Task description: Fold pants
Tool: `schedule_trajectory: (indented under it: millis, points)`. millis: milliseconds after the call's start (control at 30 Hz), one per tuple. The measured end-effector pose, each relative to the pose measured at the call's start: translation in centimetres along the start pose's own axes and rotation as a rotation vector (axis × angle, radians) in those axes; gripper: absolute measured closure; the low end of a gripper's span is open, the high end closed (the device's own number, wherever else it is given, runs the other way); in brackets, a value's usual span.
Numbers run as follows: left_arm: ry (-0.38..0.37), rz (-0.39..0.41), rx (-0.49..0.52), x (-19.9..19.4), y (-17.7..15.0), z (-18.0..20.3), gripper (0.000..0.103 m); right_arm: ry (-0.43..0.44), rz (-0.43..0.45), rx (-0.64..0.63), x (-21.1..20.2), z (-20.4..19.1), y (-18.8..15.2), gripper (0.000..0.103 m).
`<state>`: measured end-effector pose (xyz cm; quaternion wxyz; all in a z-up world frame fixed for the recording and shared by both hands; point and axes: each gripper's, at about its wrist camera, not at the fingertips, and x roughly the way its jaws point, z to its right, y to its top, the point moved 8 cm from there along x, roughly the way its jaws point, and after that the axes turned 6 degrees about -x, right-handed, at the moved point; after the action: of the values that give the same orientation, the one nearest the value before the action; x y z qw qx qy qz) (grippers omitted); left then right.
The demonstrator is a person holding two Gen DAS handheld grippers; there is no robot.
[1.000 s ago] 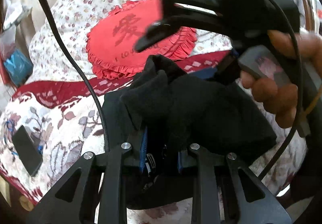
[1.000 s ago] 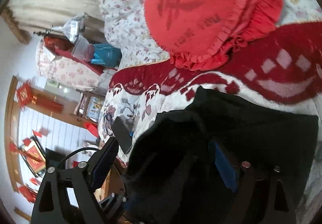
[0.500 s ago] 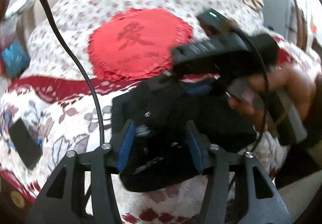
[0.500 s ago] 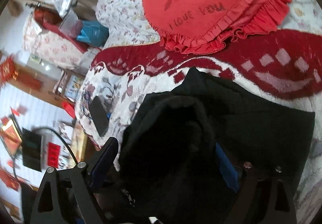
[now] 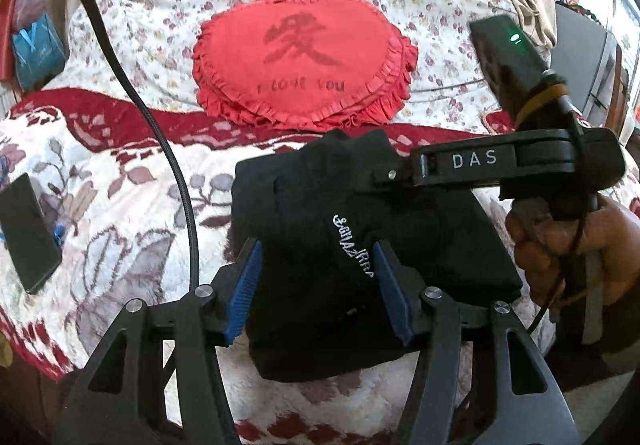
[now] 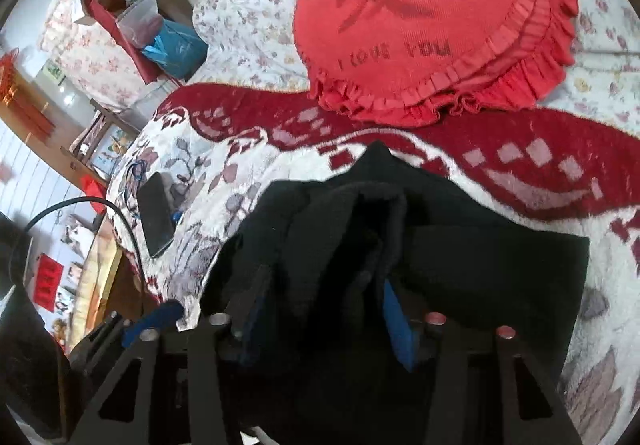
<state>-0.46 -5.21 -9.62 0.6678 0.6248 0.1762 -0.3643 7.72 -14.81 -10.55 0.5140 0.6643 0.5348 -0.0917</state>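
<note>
The black pants [image 5: 432, 237] lie folded into a thick bundle on the patterned blanket, white lettering facing up. My left gripper [image 5: 316, 287] is open, its blue pads on either side of the bundle's near edge. My right gripper [image 6: 320, 309] also stands open around a raised fold of the pants [image 6: 480, 269]; black cloth fills the gap and hides part of the left pad. In the left wrist view the right gripper's body [image 5: 500, 165] reaches in from the right over the bundle, held by a hand.
A red heart-shaped frilled cushion [image 5: 304, 57] lies behind the pants on the floral quilt. A black phone [image 5: 26, 233] lies on the blanket at the left. A black cable [image 5: 176, 173] runs across the blanket. Bags [image 6: 176, 45] sit at the far left.
My left gripper opened and let go of the pants, then pulled back toward me. The bundle dropped flat onto the blanket. My right gripper came lower over the bundle and its jaws spread.
</note>
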Motion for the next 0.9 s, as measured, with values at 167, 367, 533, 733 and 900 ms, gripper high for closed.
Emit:
schedule_trajectory:
  millis: [167,367,533,733,900]
  points:
    - [-0.012,0.060,0.003,-2.2,1.7,0.4,0.046,-0.004,0.088,-0.057,-3.9,-1.0,1.4,0.089]
    - [-0.025,0.098,-0.016,-2.8,3.5,0.8,0.037,-0.131,0.107,-0.003,-9.0,3.5,-1.2,0.090]
    - [0.004,-0.008,0.013,1.2,2.1,2.0,0.037,-0.230,0.024,0.112,-8.2,8.9,-5.0,0.088]
    - [0.063,-0.047,0.066,2.5,2.0,2.7,0.037,-0.328,0.132,0.055,-12.2,8.6,-1.5,0.062]
    - [0.069,-0.057,0.066,3.6,3.7,3.5,0.037,-0.235,0.106,-0.062,-10.0,5.1,-0.2,0.064]
